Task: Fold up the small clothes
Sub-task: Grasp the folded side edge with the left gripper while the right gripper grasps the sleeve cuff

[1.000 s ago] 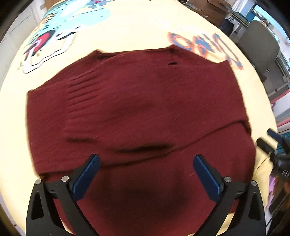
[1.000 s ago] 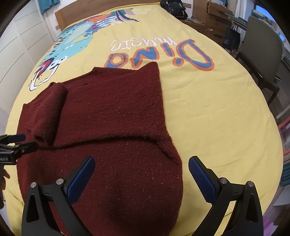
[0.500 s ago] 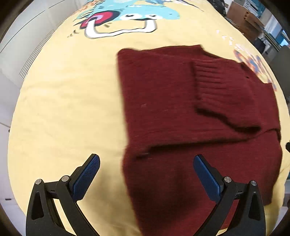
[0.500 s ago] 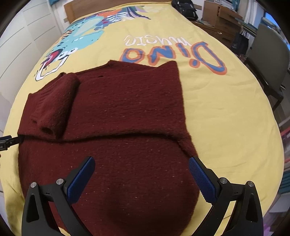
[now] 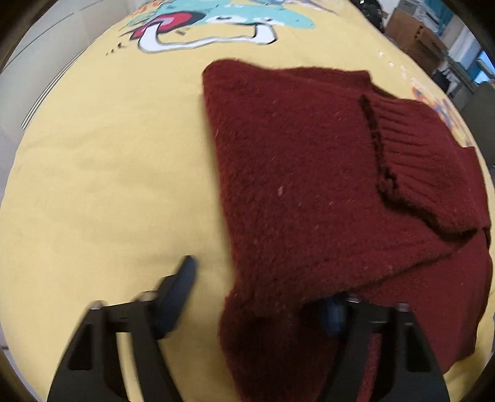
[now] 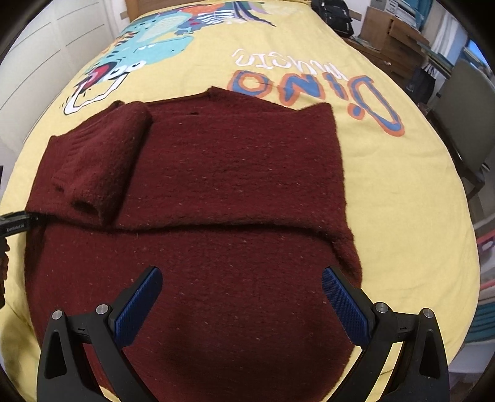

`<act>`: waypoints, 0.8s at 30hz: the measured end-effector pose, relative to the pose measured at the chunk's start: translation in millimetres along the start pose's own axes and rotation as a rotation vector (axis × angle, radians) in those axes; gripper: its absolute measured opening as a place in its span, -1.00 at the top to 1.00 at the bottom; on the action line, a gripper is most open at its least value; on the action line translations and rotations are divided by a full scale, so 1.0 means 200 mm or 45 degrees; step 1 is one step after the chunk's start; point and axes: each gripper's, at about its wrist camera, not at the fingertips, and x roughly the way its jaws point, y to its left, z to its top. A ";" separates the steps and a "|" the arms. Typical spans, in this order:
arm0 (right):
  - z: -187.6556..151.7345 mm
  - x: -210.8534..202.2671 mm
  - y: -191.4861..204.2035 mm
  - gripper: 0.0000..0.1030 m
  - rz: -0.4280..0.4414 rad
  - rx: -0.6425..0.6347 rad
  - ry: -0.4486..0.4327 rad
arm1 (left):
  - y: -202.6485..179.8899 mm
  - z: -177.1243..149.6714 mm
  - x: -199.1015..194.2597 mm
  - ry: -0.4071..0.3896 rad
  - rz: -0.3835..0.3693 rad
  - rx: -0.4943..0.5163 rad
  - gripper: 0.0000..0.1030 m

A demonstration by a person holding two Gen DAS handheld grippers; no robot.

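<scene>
**Left claw closes on sweater's edge**

Left gripper, wide apart a sec ago over the sweater's middle, now sits at its left edge w/ jaws closing, knit between them, pads not visibly pinching yet. Maroon sweater lies part-folded on yellow dino bedspread. Right gripper hovers spread above the hem.

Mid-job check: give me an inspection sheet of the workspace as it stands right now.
Surface: yellow dinosaur-print bedspread, sweater laid on it.
Job's things: maroon knit sweater, lying flat, one sleeve folded across its body.
Clutter: nothing seen on the bedspread.
Grippers: left gripper closing around the sweater's side edge, one finger under the cloth; right gripper open above the sweater's lower part.
Cables: nothing seen.
Surroundings: grey chair, black bag, wooden shelves.
</scene>
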 end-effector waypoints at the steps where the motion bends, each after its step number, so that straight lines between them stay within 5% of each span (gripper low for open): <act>1: 0.01 0.00 0.02 -0.99 -0.001 -0.006 -0.003 | -0.01 0.01 -0.01 -0.005 -0.014 0.000 0.24; 2: 0.02 0.00 0.04 -0.99 -0.001 -0.016 -0.007 | 0.00 0.01 -0.01 -0.004 -0.038 -0.004 0.47; 5: 0.08 -0.01 0.13 -0.99 0.011 -0.057 -0.021 | -0.02 0.02 -0.03 0.017 -0.068 0.007 0.73; 15: 0.38 -0.06 0.66 -0.99 0.133 -0.317 -0.107 | 0.07 0.01 -0.08 0.034 -0.138 -0.062 0.78; 24: 0.45 0.21 1.05 -0.99 0.141 -0.516 0.005 | 0.05 0.01 -0.06 0.044 -0.132 -0.043 0.78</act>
